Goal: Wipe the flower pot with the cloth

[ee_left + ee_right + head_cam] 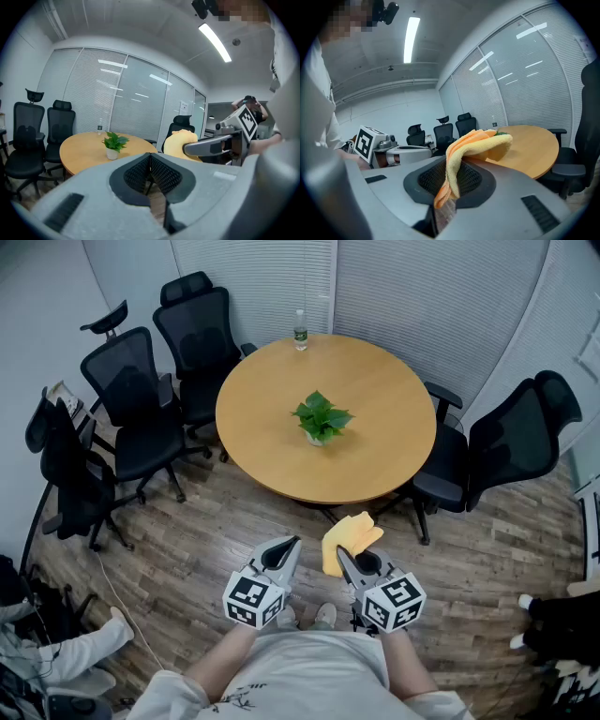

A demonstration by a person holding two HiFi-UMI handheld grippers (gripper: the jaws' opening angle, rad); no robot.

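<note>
1. Your target, the small white flower pot (315, 439) with its green leafy plant (322, 415), stands upright near the middle of the round light-wood counter (375, 390). It is well apart from both grippers, so wiping has not begun.
2. The leaves overhang the pot's rim. A wipe coming from above would likely catch them and drag the plant over.
3. The pot looks small and light. Pushing it from one side with nothing bracing it could slide or tip it.
4. Your right gripper (349, 563) is clamped on the yellow-and-orange cloth (349, 538). It pinches only a fold and the rest flops forward over the jaws, so a hard rub might pull it free.
5. Your left gripper (289, 547) is fully closed with nothing in it. You must open it before it can steady the pot.
6. A black office chair (450, 465) stands near your approach on the right, and the clear bottle (300, 331) stands at the far edge.
</note>
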